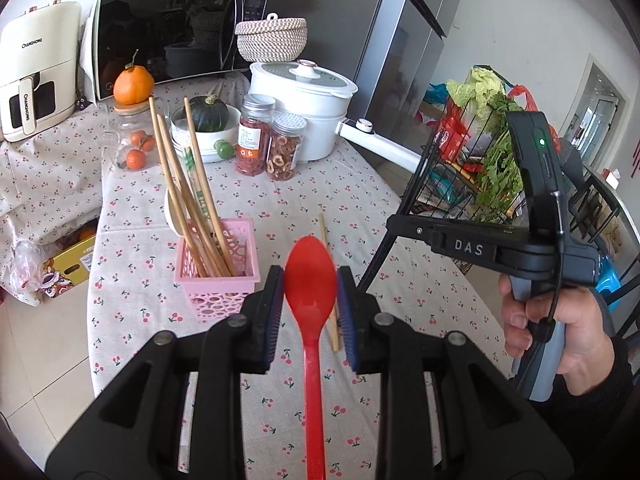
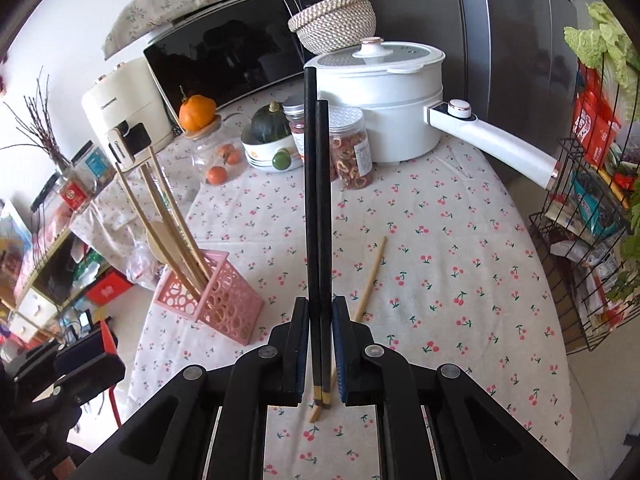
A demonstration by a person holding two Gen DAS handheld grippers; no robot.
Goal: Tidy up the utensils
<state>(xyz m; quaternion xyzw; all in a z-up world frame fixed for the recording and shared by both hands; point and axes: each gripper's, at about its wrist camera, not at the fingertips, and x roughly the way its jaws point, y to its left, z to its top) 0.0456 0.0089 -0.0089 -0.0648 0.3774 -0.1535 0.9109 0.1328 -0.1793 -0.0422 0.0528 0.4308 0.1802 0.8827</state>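
Left claw grips the red spoon just right of the pink basket; right claw clamps black chopsticks above open tabletop, near one loose chopstick

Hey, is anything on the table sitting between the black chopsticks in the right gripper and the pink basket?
Nothing visible does. The right gripper holds the black chopsticks in the air, and only bare cloth lies toward the pink basket. Bamboo chopsticks already lean inside it; a loose bamboo chopstick lies off to the other side.
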